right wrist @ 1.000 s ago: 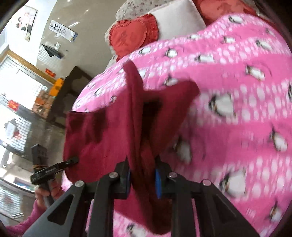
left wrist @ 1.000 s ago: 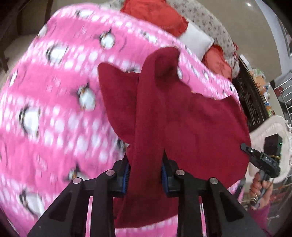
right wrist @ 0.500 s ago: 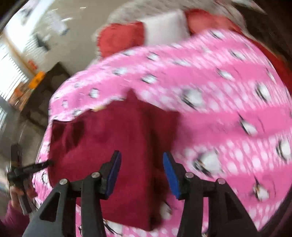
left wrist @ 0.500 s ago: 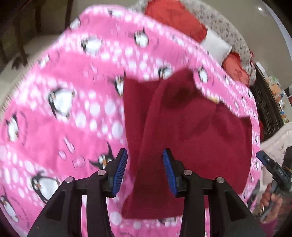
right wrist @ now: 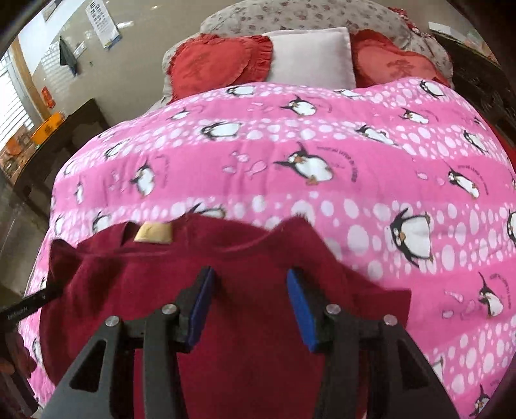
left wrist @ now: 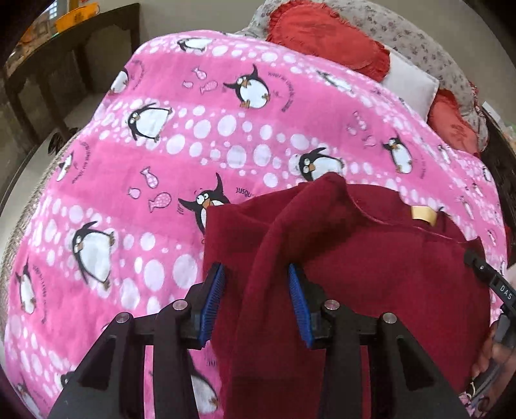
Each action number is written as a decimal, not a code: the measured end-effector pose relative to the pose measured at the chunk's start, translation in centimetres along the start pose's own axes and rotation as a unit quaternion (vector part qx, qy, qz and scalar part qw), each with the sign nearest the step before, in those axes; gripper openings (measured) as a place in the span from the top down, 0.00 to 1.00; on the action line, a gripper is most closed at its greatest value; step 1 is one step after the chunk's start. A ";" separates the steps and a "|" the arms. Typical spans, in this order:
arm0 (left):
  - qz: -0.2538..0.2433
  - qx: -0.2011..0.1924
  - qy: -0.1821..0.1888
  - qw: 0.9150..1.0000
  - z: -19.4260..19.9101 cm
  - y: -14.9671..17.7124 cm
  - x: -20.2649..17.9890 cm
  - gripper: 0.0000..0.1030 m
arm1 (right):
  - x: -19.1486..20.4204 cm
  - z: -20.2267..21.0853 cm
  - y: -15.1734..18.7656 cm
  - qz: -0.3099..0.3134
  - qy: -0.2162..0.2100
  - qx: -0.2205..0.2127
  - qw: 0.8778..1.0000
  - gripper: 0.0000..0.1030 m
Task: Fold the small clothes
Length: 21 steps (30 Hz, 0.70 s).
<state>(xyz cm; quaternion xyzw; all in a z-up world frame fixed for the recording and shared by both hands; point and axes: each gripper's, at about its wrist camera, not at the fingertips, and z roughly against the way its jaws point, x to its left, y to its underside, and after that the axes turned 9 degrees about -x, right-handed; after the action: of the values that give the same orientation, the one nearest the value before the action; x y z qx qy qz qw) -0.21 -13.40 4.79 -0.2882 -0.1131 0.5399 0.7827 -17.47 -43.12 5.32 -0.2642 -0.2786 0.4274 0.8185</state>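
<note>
A small dark red garment lies on the pink penguin blanket, its tan neck label facing up. One side lies folded in over the body as a raised strip. My left gripper is open, its blue pads either side of that strip, holding nothing. In the right wrist view the garment lies below my right gripper, which is open and empty above it. The label shows at the far left edge. The right gripper's tip shows at the left view's right edge.
Red heart cushions, a white pillow and a floral bolster lie at the bed's head. A dark wooden table stands beside the bed. The pink blanket spreads wide around the garment.
Both grippers were shut on the garment's folds a second ago; both have opened and let go. The garment now rests on the blanket with its side folded in.
</note>
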 end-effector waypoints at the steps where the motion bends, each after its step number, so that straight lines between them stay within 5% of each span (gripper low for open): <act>1: -0.003 -0.003 -0.003 1.000 -0.3 -0.1 -0.1 0.80 | -0.1 -0.5 0.0 0.003 0.003 0.001 1.000 0.53; 8: -0.004 -0.011 -0.007 1.000 -0.9 -0.5 -0.2 0.78 | 0.0 -1.5 0.3 0.027 0.004 -0.014 1.000 0.51; 16: 0.021 -0.032 0.010 0.999 -0.3 0.6 0.4 0.78 | 0.5 4.4 0.8 0.002 -0.019 -0.039 0.999 0.50; 21: 0.041 -0.034 0.020 0.998 1.7 1.6 1.3 0.78 | 1.0 1.5 2.4 0.051 0.025 0.045 0.997 0.48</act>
<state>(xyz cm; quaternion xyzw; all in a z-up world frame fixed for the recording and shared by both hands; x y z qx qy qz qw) -1.77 -11.23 5.06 -0.3298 -0.1036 0.5618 0.7516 -19.37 -40.78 5.01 -0.2518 -0.2244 0.4736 0.8136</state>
